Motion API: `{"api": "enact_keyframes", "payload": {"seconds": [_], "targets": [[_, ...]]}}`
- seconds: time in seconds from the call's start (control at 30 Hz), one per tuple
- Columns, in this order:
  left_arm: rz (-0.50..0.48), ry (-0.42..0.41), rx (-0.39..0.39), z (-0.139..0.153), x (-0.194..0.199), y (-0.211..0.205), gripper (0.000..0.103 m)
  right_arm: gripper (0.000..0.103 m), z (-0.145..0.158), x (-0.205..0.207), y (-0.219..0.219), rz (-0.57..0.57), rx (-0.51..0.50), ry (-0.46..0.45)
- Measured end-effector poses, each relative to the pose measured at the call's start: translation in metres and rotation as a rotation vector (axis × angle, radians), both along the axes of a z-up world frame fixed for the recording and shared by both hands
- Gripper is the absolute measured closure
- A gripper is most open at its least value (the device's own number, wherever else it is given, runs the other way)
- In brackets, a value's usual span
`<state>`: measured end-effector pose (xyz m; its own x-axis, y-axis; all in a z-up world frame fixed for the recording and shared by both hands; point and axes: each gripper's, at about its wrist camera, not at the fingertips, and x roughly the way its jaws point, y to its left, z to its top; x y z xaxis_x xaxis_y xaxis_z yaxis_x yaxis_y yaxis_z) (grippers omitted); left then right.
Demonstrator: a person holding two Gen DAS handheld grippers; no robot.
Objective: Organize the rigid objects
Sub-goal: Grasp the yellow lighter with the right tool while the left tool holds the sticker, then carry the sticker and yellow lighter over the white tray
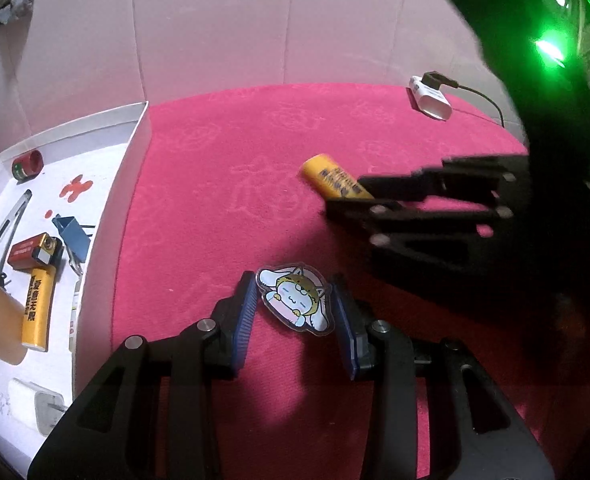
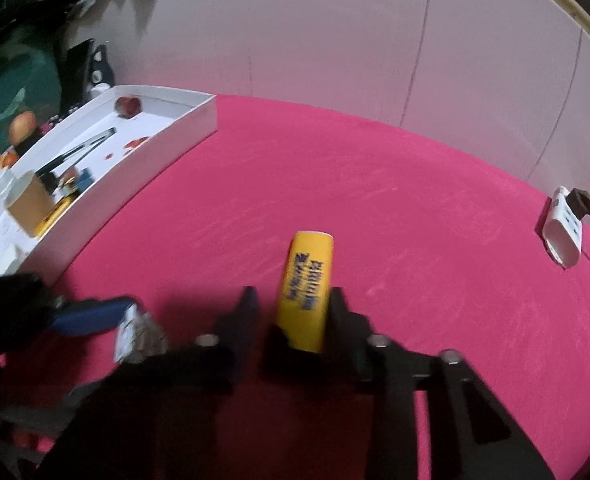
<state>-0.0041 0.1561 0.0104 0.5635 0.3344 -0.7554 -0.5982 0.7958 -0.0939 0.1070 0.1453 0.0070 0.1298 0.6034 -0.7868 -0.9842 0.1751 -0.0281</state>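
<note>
A pink-red cloth point(image 1: 223, 184) covers the tabletop. Near its far right edge lies a white charger point(image 1: 431, 98) with a black plug and cable point(image 1: 481, 98). Pale panels point(image 1: 215, 24) stand along the far edge.

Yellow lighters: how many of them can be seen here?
2. One yellow lighter lies inside the white tray on the left, beside a small red box. The other lighter is on the pink cloth, between the jaws of the right gripper. More may be hidden in the tray.
</note>
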Motion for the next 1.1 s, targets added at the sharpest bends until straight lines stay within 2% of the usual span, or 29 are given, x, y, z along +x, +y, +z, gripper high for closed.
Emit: {"api": "enact_keyframes", "payload": {"seconds": [0.23, 0.47, 0.7, 0.83, 1.1], "targets": [[0.032, -0.019, -0.014, 0.001, -0.006, 0.005, 0.067, 0.08, 0.002, -0.01, -0.023, -0.058, 0.046, 0.051], [0.046, -0.077, 0.046, 0.011, -0.017, -0.003, 0.067, 0.08, 0.022, -0.016, -0.062, -0.168, 0.189, 0.131], [0.058, -0.158, 0.114, 0.046, -0.035, -0.013, 0.067, 0.08, 0.047, -0.016, -0.093, -0.255, 0.306, 0.163], [0.061, -0.206, 0.132, 0.067, -0.049, -0.02, 0.067, 0.08, 0.061, -0.026, -0.103, -0.257, 0.356, 0.161], [0.071, -0.252, 0.187, 0.096, -0.071, -0.03, 0.067, 0.08, 0.083, -0.041, -0.116, -0.235, 0.415, 0.139]]}}
